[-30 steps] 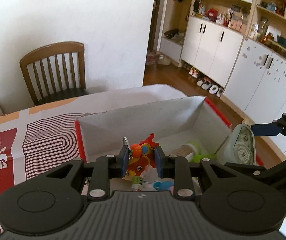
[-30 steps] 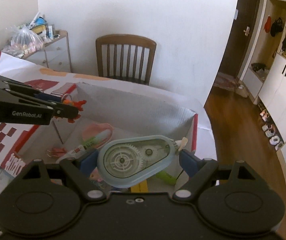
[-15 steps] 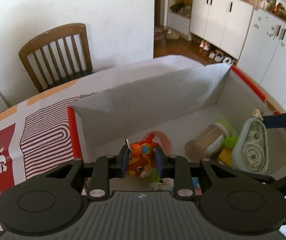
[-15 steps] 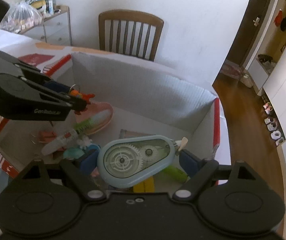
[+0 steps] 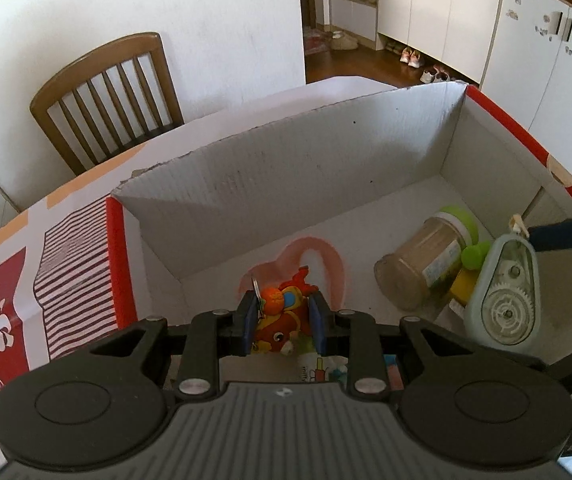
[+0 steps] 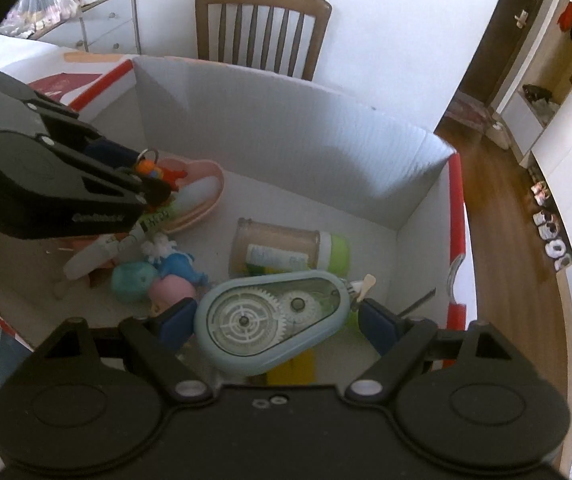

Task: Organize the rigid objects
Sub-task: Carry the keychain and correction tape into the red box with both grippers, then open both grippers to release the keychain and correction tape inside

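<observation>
Left wrist view shows the left claw (image 5: pixel 282 322) closed on a small orange-red toy keychain (image 5: pixel 284 312), held above the floor of an open cardboard box (image 5: pixel 286 160) that stands on the table (image 5: pixel 10 300). Right wrist view shows the right claw (image 6: pixel 276 320) clamped wide across a pale blue correction-tape dispenser (image 6: pixel 270 320), likewise held inside the box, toward its right wall.

Progress: several items already lie in the box. A clear jar with a green lid (image 6: pixel 286 250) lies on its side near the middle of the box floor. A pink heart-shaped dish (image 6: pixel 202 196) sits toward the far left of the box, directly beneath the keychain. A cluster of small soft-coloured figures (image 6: pixel 158 276) and a white tube (image 6: pixel 98 254) lie toward the near left corner. A yellow item shows beneath the dispenser; its identity cannot be determined. Judgement: the task is well advanced; both held items remain to be released, and nothing loose is visible on the table outside the box.

Clearances: the box walls stand tall on the far and right sides. Bare floor remains along the far wall and in the far right corner. Near the jar the space is tight; a release there risks the dispenser landing on it.
</observation>
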### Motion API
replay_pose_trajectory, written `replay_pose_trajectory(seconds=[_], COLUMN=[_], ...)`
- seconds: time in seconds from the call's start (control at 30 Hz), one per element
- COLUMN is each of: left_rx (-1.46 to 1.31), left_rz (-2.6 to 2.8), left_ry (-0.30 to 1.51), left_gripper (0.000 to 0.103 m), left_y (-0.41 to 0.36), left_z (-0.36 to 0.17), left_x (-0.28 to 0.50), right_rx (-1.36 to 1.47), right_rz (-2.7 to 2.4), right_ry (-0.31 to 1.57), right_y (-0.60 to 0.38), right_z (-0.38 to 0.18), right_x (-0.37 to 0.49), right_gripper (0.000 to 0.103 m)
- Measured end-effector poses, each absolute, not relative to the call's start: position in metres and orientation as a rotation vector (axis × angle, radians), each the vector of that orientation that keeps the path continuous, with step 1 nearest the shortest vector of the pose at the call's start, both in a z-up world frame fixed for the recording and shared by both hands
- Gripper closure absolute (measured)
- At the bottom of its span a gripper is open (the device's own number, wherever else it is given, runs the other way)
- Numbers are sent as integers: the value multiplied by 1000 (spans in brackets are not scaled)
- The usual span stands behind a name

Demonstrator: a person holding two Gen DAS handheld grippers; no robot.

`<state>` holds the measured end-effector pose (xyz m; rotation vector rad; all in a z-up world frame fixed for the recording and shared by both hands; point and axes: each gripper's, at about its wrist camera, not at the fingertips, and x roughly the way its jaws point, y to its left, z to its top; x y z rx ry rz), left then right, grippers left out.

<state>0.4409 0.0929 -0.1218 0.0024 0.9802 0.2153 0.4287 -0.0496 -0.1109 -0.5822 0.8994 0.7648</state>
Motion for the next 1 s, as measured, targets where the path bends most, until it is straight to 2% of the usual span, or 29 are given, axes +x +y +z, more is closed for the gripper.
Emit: replay_pose_trajectory(seconds=[0.4,0.53,1.0], left_rx=[-87,-101,-135], left_rz=[217,233,272], left_ry=[978,973,936], left_gripper=[76,76,72], left_y=[97,97,94], left_z=[-123,-121,-104], left_x=[435,431,417], right_rx=[-572,-548,-454], right_rz=[745,736,749], right_ry=[923,918,867], right_y=[-50,-53,-73], right_z=[-113,-108,-89], right_x=[430,432,426], right_gripper=[15,6,4])
